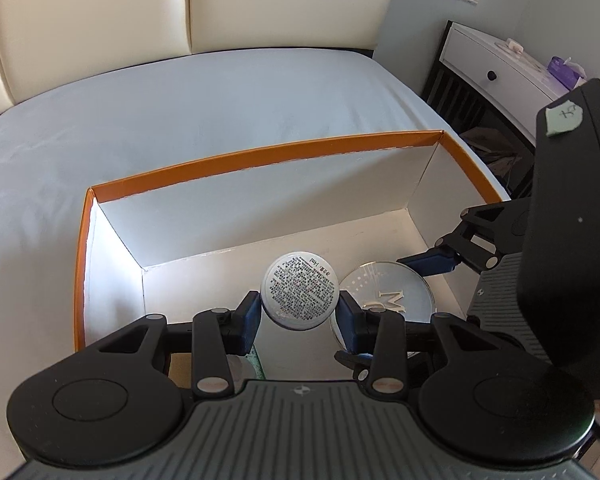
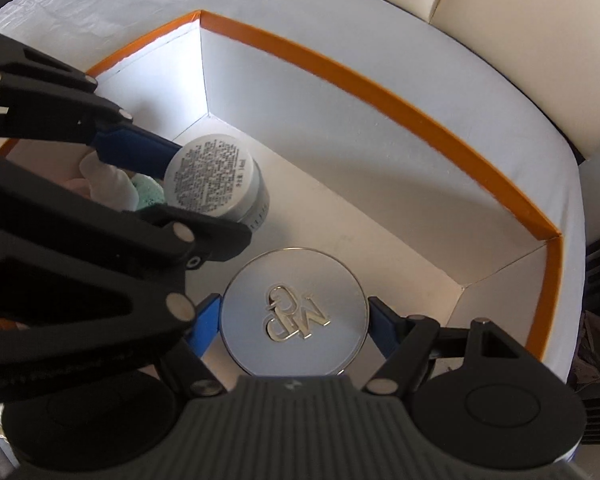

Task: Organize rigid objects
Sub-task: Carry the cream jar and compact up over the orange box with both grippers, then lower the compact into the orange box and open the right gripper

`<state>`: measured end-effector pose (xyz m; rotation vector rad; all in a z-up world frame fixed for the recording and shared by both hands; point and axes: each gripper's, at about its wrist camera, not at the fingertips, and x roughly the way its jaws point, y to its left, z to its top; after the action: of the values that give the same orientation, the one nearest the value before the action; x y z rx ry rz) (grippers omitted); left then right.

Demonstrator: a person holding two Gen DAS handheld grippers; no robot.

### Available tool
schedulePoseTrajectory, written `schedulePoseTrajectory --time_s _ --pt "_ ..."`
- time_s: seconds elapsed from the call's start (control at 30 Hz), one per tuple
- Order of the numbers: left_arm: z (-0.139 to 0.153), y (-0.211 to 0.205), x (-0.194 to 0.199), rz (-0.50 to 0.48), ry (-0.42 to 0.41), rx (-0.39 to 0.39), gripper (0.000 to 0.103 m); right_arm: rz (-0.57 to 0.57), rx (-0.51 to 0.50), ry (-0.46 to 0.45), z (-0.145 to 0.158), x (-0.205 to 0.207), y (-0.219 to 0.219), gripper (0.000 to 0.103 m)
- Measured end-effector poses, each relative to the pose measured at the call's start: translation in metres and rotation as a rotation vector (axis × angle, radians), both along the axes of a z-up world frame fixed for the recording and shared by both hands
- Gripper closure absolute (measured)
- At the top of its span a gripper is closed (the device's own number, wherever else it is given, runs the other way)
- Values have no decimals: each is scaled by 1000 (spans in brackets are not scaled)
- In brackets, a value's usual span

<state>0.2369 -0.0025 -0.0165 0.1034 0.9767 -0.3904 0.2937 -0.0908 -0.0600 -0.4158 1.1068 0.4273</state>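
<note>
Left gripper [image 1: 299, 312] has its blue pads clamped on the sides of a small round jar [image 1: 299, 291], label-covered face toward its camera, held inside the orange-rimmed white box [image 1: 260, 156] that sits on the grey-sheeted bed [image 1: 180, 112]. Right gripper [image 2: 294, 320] has its jaws straddling a flat silver compact [image 2: 295, 318] with a raised monogram, both pads at its edge; looks clamped, and the compact sits low over the box floor just beside the jar, though contact with the floor can't be confirmed. A white bottle [image 2: 108, 184] and a teal object [image 2: 148, 192] lie in the box behind the left fingers.
</note>
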Motion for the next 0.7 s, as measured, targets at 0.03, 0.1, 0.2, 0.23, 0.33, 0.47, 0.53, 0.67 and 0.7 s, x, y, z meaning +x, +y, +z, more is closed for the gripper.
schedulePoseTrajectory --time_s 0.03,0.1,0.2,0.23,0.33,0.47,0.53,0.67,0.7 --pt "-1 -1 1 0 2 -1 58 -2 1 13 -1 1 0 28" --pt "-1 -1 2 -2 6 0 58 -1 -4 32 -2 2 1 28" --pt "-2 -1 2 -11 8 6 58 -3 -24 76 -5 3 2 28" --pt "-2 -2 3 -15 9 8 58 -7 -29 91 -6 4 2 28" --pt "-5 -4 5 -21 18 16 57 -32 -27 153 -10 11 -3 28" --pt "-6 -4 4 -35 24 18 58 -39 -32 194 -12 12 -7 28" --pt "-7 -2 4 -39 32 6 57 -35 -48 204 -13 16 -7 28" --pt "-8 0 7 -27 46 -7 57 -28 -56 239 -12 15 -6 28" --pt "-9 0 8 -28 47 -7 57 -28 -54 245 -14 18 -9 28"
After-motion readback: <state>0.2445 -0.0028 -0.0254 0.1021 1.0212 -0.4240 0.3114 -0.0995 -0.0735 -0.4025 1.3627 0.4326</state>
